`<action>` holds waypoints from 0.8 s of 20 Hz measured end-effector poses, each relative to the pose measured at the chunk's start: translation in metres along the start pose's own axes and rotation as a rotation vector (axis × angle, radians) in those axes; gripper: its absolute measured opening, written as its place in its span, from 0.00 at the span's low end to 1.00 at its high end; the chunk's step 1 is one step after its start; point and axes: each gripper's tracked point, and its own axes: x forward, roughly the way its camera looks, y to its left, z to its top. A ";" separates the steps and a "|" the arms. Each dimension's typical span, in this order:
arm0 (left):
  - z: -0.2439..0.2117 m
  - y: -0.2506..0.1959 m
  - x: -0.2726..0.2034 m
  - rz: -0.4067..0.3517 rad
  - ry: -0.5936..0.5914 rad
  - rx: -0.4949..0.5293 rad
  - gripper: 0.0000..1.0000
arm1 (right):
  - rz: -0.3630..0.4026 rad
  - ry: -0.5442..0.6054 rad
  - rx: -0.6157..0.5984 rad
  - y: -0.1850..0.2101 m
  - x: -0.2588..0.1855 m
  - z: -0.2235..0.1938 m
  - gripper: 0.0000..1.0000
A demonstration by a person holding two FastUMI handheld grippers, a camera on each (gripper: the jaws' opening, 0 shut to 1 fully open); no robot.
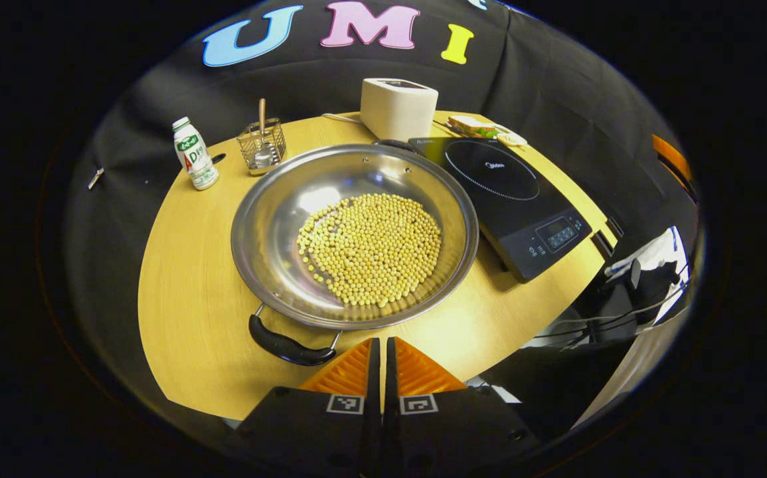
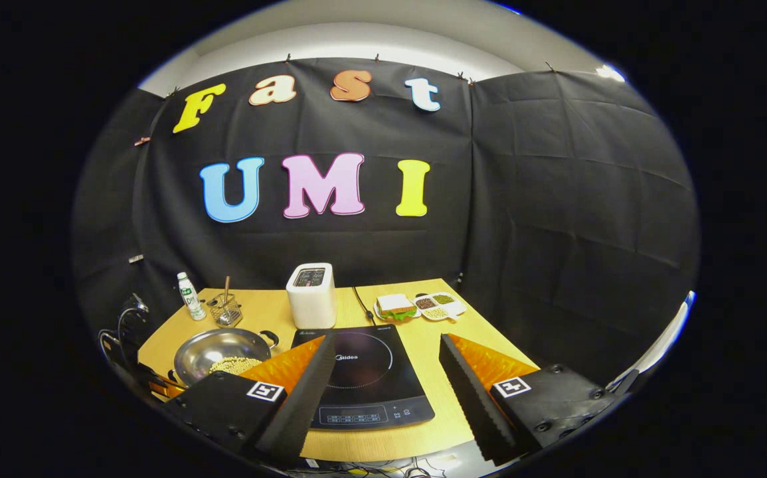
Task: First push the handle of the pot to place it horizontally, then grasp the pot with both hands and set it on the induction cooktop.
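Bottle (image 1: 194, 154): we note it far ahead and left of the left gripper (image 1: 381, 352), upright on the table (image 1: 184, 312).
Wire basket (image 1: 261, 147): just right of the bottle.
Pot (image 1: 354, 232): directly ahead of the left gripper, on the table, holding yellow beans (image 1: 370, 247).
Near handle (image 1: 283, 345): we find it just left of the fingertips; contact cannot be told.
Left gripper: clenched, fingers together, nothing between them.
Induction cooktop (image 1: 509, 199): ahead and right, beside the pot.
Right gripper (image 2: 383, 362): released, fingers wide apart, cooktop seen between them.
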 end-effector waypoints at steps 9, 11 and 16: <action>-0.006 0.017 0.007 0.012 -0.001 -0.062 0.05 | 0.031 0.024 -0.036 0.010 0.001 -0.007 0.97; -0.004 0.020 0.008 0.012 -0.015 -0.094 0.05 | 0.035 0.030 -0.040 0.011 0.002 -0.008 0.97; -0.003 0.035 0.010 0.026 -0.036 -0.176 0.05 | 0.058 0.021 -0.052 0.017 0.001 -0.004 0.97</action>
